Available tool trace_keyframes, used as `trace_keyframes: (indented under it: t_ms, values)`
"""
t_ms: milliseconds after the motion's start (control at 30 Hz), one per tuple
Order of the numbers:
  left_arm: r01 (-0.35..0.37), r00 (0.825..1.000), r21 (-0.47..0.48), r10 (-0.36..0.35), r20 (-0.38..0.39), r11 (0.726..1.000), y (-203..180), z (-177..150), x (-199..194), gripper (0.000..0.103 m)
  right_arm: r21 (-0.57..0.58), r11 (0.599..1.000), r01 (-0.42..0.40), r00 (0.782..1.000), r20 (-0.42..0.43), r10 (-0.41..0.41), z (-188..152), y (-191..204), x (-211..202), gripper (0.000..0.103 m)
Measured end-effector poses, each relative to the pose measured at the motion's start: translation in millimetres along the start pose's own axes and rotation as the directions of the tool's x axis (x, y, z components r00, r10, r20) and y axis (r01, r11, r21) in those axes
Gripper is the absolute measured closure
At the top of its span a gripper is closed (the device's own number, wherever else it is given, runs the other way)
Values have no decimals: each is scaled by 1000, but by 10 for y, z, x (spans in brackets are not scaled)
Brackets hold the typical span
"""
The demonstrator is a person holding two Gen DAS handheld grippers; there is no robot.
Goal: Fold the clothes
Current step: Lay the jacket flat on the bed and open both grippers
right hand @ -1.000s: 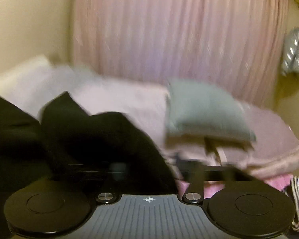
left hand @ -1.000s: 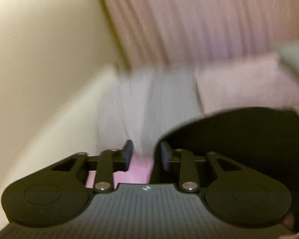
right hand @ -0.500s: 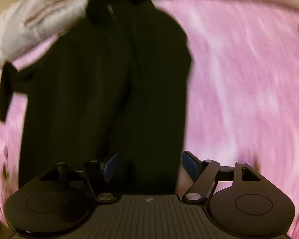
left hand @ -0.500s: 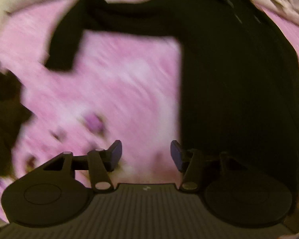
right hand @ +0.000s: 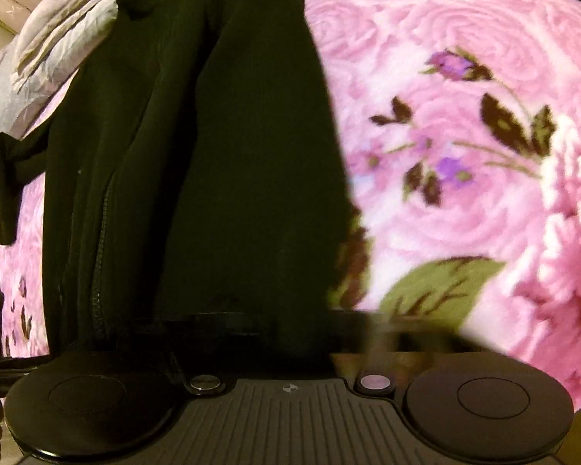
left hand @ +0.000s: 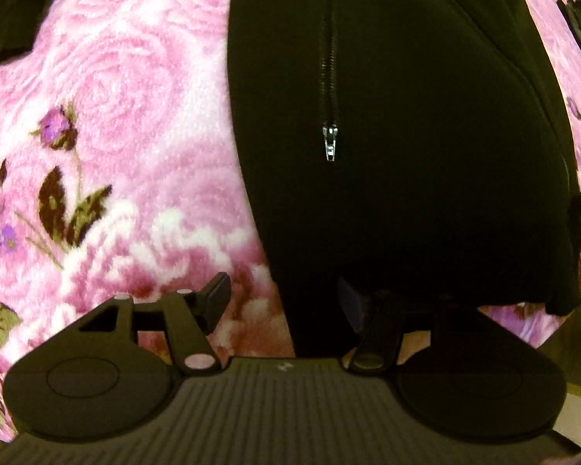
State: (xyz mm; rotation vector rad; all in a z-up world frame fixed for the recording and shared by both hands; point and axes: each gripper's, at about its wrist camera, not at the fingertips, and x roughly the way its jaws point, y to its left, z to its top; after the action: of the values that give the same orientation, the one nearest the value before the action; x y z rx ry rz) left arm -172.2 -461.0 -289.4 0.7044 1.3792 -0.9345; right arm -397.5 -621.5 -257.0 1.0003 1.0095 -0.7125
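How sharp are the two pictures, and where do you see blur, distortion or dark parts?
Left wrist view: mostly sharp; the zipper pull glints, the black jacket is too dark to show folds, and the fisheye bends the flowered blanket at the edges. Right wrist view: softer; the right gripper is smeared by motion blur, and the blanket's flowers look slightly blurred.

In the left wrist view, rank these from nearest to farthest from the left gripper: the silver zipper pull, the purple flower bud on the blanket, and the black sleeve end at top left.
From the left gripper:
1. Silver zipper pull, above it, on the black jacket.
2. Purple flower bud, upper left, on the pink floral blanket.
3. Black sleeve end, far top left corner.
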Motion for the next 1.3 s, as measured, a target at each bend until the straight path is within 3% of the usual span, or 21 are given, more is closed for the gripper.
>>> trace_keyframes:
  t_ms: [100, 167, 233, 333, 400, 500, 567, 633, 700, 733, 833, 867, 967, 1067, 1100, 1133, 1167, 1200, 1300]
  values:
    - [5, 1000, 4, -5, 0, 1000, 13, 16, -53, 46, -74, 993, 92, 994, 66, -87, 197, -76, -382, 98]
    - [6, 1000, 11, -7, 13, 1000, 18, 42, -112, 46, -135, 967, 217, 967, 162, -195, 410, -173, -743, 98]
    - [9, 999, 19, -10, 32, 1000, 23, 75, -173, 46, -110, 924, 365, 905, 274, -325, 704, -394, -1110, 98]
    - [8, 999, 15, -9, 51, 1000, 51, 117, -218, 46, 4, 851, 525, 782, 392, -484, 1171, -752, -1449, 92]
    - [0, 999, 7, -1, 49, 1000, 72, 129, -213, 46, 46, 815, 578, 735, 404, -544, 1402, -841, -1457, 25]
    - [-2, 999, -13, 3, 45, 1000, 104, 114, -183, 46, 20, 839, 544, 760, 411, -503, 1367, -685, -1259, 20]
    - [13, 999, -33, -12, 37, 999, 119, 76, -150, 46, -36, 891, 453, 834, 370, -410, 1250, -521, -1024, 20]
    - [30, 999, -46, -29, 32, 998, 126, 29, -120, 46, -95, 949, 300, 925, 274, -264, 1024, -355, -729, 20]
    - [49, 998, -53, -47, 29, 997, 128, -30, -98, 46, -155, 977, 145, 979, 163, -120, 729, -186, -461, 21]
    - [58, 998, -56, -56, 28, 997, 130, -62, -88, 46, -180, 980, 84, 991, 119, -63, 555, -99, -349, 21]
    - [82, 996, -70, -80, 31, 994, 149, -147, -67, 47, -226, 973, -50, 998, 22, 56, 118, 95, -62, 30]
    - [92, 995, -76, -89, 34, 993, 167, -165, -65, 47, -216, 974, -66, 997, 30, 74, 57, 124, -18, 35]
    - [110, 994, -86, -107, 38, 990, 229, -208, -52, 47, -174, 980, -101, 990, 82, 117, -74, 219, 92, 35]
    - [111, 994, -71, -108, 34, 991, 253, -244, -38, 47, -167, 974, -154, 980, 100, 172, -23, 307, 172, 59]
    - [105, 994, -61, -103, 31, 993, 247, -249, -32, 48, -164, 973, -164, 979, 92, 180, 7, 330, 213, 75]
    - [102, 994, -43, -101, 31, 994, 229, -249, -46, 63, -150, 973, -177, 979, 75, 189, 53, 328, 235, 79]
    - [98, 995, -24, -98, 31, 995, 212, -249, -62, 88, -139, 974, -181, 980, 56, 190, 112, 321, 228, 87]
    - [86, 996, 5, -86, 30, 996, 191, -243, -90, 97, -149, 973, -174, 982, 42, 182, 161, 323, 190, 92]
    - [72, 996, 82, -76, 53, 994, 202, -261, -305, 99, -227, 969, -92, 993, 55, 108, 295, 281, -129, 94]
